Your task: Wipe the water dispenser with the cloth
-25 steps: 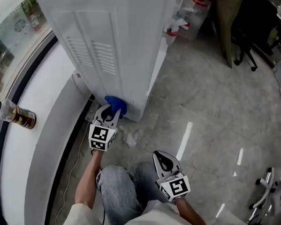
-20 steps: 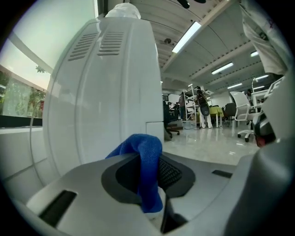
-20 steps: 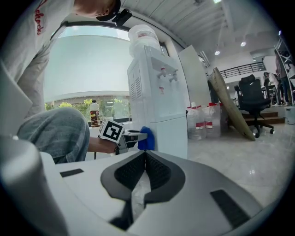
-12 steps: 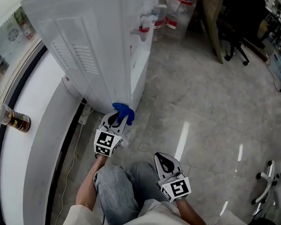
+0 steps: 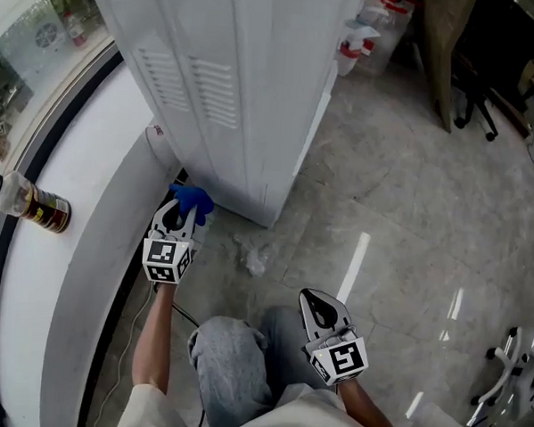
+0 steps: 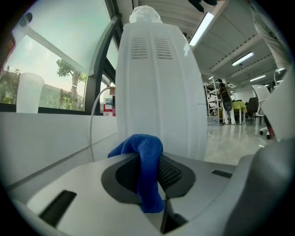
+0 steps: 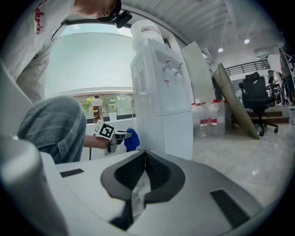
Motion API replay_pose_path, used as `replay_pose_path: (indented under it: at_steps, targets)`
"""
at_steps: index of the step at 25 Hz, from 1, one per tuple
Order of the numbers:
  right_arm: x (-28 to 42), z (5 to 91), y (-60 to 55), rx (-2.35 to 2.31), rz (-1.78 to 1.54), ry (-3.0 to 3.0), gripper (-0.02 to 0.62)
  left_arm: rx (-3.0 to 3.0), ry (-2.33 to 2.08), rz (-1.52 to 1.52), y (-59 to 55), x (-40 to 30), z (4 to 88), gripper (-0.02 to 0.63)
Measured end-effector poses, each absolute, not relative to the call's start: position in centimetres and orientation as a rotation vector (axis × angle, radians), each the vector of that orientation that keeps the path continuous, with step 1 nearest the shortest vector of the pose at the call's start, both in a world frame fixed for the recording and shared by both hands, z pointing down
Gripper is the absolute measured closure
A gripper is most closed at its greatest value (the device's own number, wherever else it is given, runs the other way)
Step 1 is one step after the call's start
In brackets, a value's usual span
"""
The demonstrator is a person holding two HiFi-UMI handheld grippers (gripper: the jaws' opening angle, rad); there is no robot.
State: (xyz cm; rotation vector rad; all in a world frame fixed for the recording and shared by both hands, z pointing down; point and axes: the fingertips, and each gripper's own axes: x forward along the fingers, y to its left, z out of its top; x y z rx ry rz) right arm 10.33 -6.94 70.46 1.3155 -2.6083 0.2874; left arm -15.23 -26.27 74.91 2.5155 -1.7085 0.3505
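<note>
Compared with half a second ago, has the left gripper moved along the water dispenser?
Yes. The left gripper, shut on the cloth, went from the water dispenser's near bottom corner leftward, toward the window ledge.

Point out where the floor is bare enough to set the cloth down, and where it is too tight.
Bare: the shiny floor between the water dispenser and the chair, and the white ledge apart from the bottle. Crowded: the gap between dispenser and ledge, where the left tool holds the cloth, and the crumpled scrap at the dispenser's foot.

Glossy grey floor [image 5: 410,216]; white window ledge [image 5: 31,312]; office chair [image 5: 476,99].
</note>
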Motion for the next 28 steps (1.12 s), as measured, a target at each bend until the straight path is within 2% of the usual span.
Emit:
replay_pose_path:
  at_steps: [5,11,19,28]
  targets:
    - [9.8,71.7,-7.3,1.299,0.303,-2.566,0.58,2.425,-1.774,0.373,-30.0,-19.6,77.6,0.526]
    - [9.6,72.2,-7.5,1.302,0.297,-2.54,0.58,2.451,-1.761,0.399,-32.8,-19.4,77.9,0.526]
    - [9.9,72.0,-7.0,1.309,0.294,-2.555,0.58,2.512,-1.686,0.375,-31.5,-14.9,77.4,0.526]
    - [11.2,71.1,-6.0,1.309,0.271,-2.596,0.58,2.6,-1.551,0.355,-28.3,-6.2,76.8,0.526]
